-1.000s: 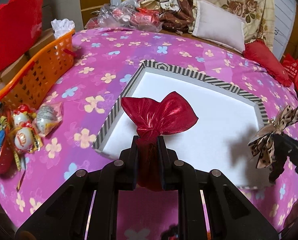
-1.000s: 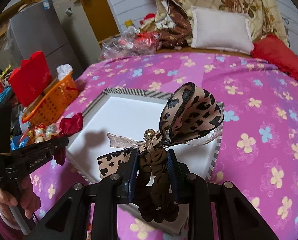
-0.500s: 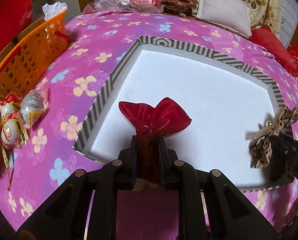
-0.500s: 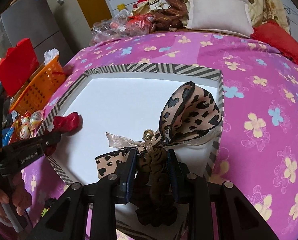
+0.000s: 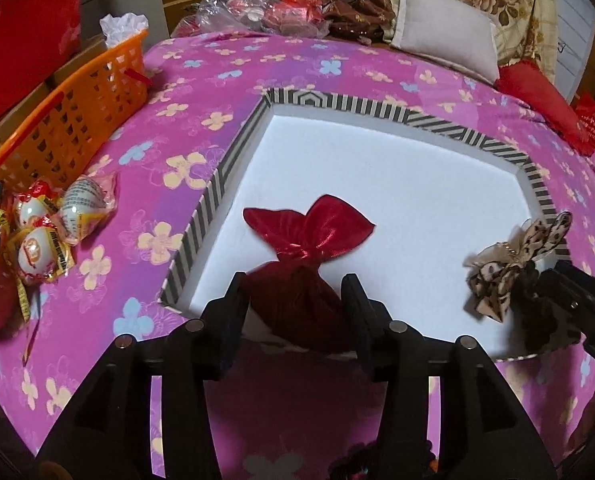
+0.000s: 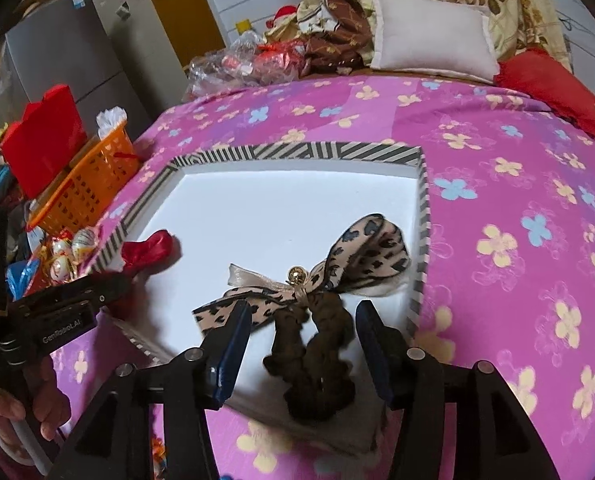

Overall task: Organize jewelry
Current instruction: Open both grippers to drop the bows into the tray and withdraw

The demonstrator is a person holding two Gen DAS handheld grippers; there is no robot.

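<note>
Two things are now in the big tray (image 5: 217, 184) with the stripy rim, which sits on the pink flowery bed (image 5: 225, 92). The red shiny pouch (image 5: 309, 264) lies on the white bottom near the front left corner. The leopard bow scrunchie (image 6: 313, 300) lies near the front right corner.

The left gripper (image 5: 295, 312) has just been opening its fingers. The pouch is between them, but they look let go, with a small gap on each side. The right gripper (image 6: 303, 320) has just been opening too. The scrunchie sits between its fingers, and they do not squeeze it.

So both drops look done. I cannot see any more jewelry waiting.

The rest of the tray is bare white. Off to the left stands an orange basket (image 5: 77, 112) with white paper poking out. Some wrapped sweets (image 5: 45, 232) lie on the bed beside it.
</note>
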